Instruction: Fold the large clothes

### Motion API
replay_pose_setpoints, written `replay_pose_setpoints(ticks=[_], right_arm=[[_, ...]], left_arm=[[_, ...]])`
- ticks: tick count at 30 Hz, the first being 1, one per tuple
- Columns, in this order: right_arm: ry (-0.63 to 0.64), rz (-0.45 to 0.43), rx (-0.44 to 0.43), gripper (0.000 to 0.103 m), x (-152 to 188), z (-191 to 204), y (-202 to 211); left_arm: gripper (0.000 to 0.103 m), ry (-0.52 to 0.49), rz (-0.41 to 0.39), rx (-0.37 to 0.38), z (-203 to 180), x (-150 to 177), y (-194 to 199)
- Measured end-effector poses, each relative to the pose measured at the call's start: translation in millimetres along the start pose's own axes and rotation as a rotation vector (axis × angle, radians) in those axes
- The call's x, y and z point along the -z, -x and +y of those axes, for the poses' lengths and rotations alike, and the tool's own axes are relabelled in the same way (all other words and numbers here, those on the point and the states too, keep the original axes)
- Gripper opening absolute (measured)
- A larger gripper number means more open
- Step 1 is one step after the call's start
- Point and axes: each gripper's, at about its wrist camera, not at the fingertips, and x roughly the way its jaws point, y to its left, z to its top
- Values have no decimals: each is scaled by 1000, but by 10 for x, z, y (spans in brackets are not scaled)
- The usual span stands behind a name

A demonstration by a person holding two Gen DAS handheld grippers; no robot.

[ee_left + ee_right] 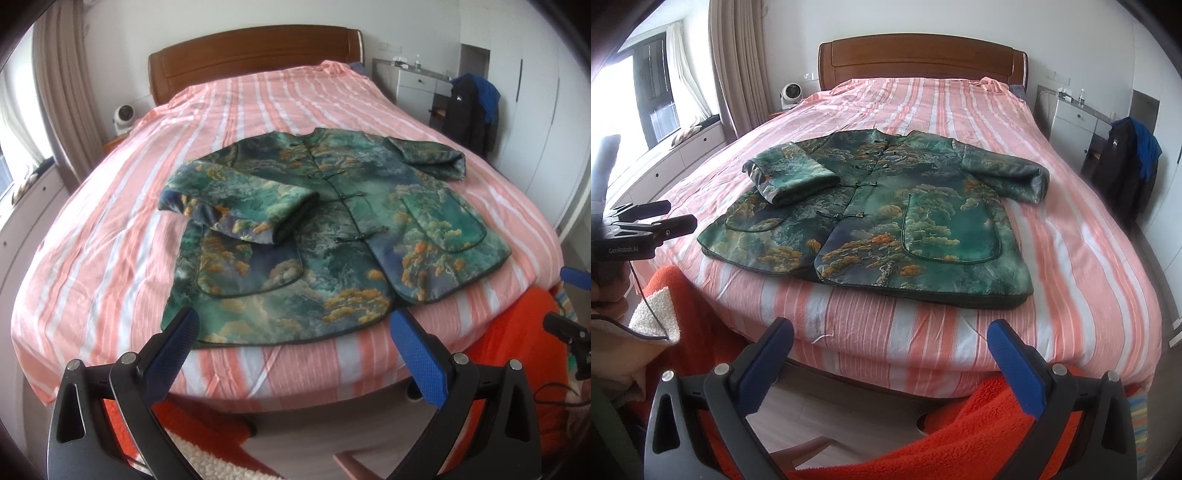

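A green patterned jacket point(325, 236) with orange tree prints lies flat, front up and buttoned, on the pink striped bed point(110, 236). Its left sleeve point(240, 206) is folded across the chest; its right sleeve point(428, 155) sticks out to the side. It also shows in the right wrist view point(886, 218). My left gripper point(295, 332) is open and empty, just short of the jacket's hem. My right gripper point(890, 339) is open and empty, over the bed's foot edge point(871, 332), short of the hem.
A wooden headboard point(255, 55) stands at the far end. A white fan point(123, 116) sits at the left bedside. A chair with dark clothes point(472, 110) and a white desk point(413, 85) stand at the right. Orange fleece point(960, 443) lies below the grippers.
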Motion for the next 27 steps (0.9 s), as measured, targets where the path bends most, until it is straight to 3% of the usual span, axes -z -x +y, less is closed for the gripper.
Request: replay_pose_setpoints(ticks=[27], right_arm=[[5, 10, -37, 103, 21, 29, -31]], left_arm=[[103, 1, 18, -15, 35, 62, -83]])
